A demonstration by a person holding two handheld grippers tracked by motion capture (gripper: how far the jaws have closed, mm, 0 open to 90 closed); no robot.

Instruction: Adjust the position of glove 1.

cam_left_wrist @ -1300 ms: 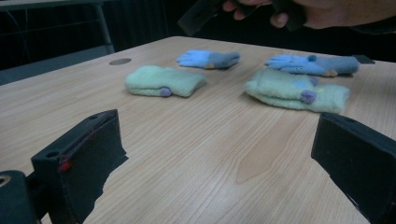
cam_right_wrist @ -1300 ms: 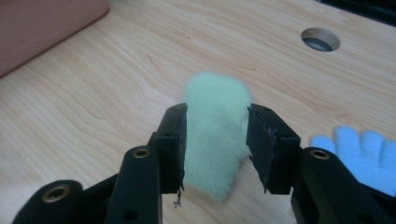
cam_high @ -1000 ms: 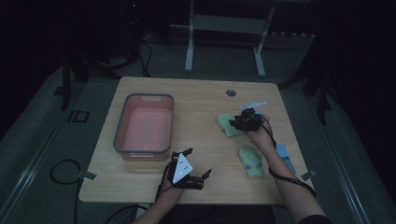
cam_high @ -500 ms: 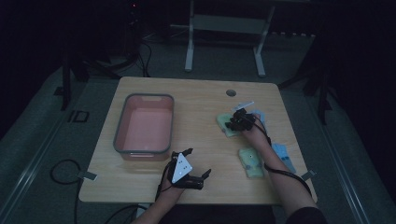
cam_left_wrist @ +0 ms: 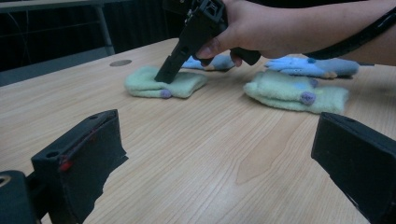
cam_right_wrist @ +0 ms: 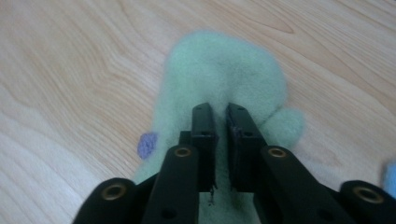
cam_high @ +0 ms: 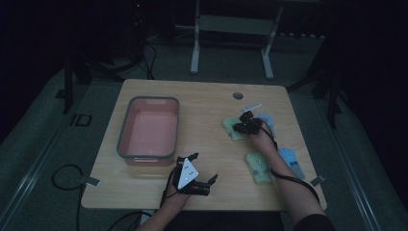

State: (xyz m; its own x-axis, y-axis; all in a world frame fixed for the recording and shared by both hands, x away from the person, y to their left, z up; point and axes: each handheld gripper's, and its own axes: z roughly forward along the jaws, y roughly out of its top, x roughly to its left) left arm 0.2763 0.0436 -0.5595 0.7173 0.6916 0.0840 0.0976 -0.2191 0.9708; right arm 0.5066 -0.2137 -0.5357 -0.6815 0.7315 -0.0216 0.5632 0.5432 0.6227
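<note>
- Gripper jaws of the right gripper are pressed down on a pale green fleece mitten with a small purple dot; they have just been closing and are now clamped together on a pinch of its fabric.
- The same green mitten is seen in the high view lying flat on the light wooden table, on its right half and towards the far edge, with the right gripper on top of it.
- A second pale green fleece mitten lies nearer the person, apart from the first.
- Two light blue fleece mittens are seen: one just behind the right hand, the other beside the second green mitten, close to the table's right edge.
- A pink plastic tub with a grey rim stands on the left half of the table, well apart from the mittens.
- The left gripper is held low near the front edge of the table; its jaws are wide apart with nothing between them, as shown in the left gripper view.
- In that view the right gripper is seen tilted, its tips sunk into the green mitten.
</note>
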